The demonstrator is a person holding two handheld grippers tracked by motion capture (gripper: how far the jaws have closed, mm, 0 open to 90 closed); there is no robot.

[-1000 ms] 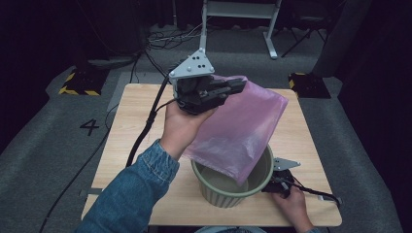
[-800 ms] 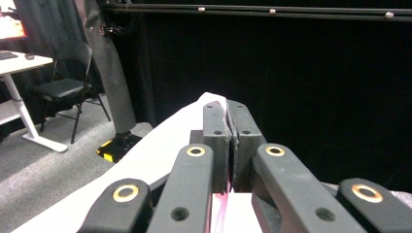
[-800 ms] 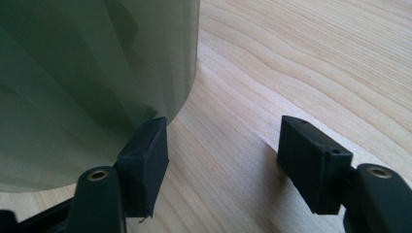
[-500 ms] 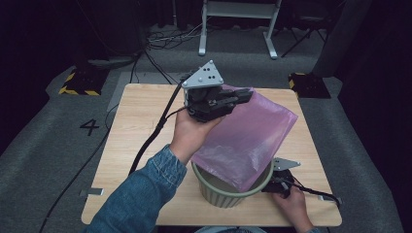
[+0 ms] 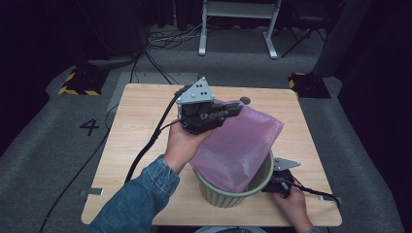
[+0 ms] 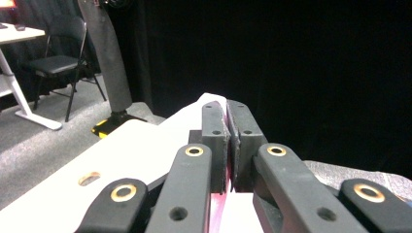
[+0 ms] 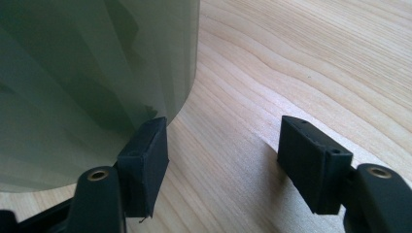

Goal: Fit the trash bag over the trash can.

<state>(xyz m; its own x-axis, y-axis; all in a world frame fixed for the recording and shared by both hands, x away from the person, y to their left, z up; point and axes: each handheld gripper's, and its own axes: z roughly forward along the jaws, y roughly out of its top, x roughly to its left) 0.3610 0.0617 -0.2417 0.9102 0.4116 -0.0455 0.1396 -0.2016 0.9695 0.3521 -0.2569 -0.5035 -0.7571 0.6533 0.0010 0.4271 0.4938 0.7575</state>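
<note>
Bin mouth blocked, table open on the left

The pink bag fills most of the bin; bare table lies left of it, while the right gripper crowds the bin's right wall.

The left gripper is clamping the top edge of a pink bag, whose lower end is hanging inside the green bin at 6 o'clock on the table. The right gripper is resting on the table at the bin's 3 o'clock, just beside its wall. A cable is trailing from the left gripper toward 7 o'clock.
</note>
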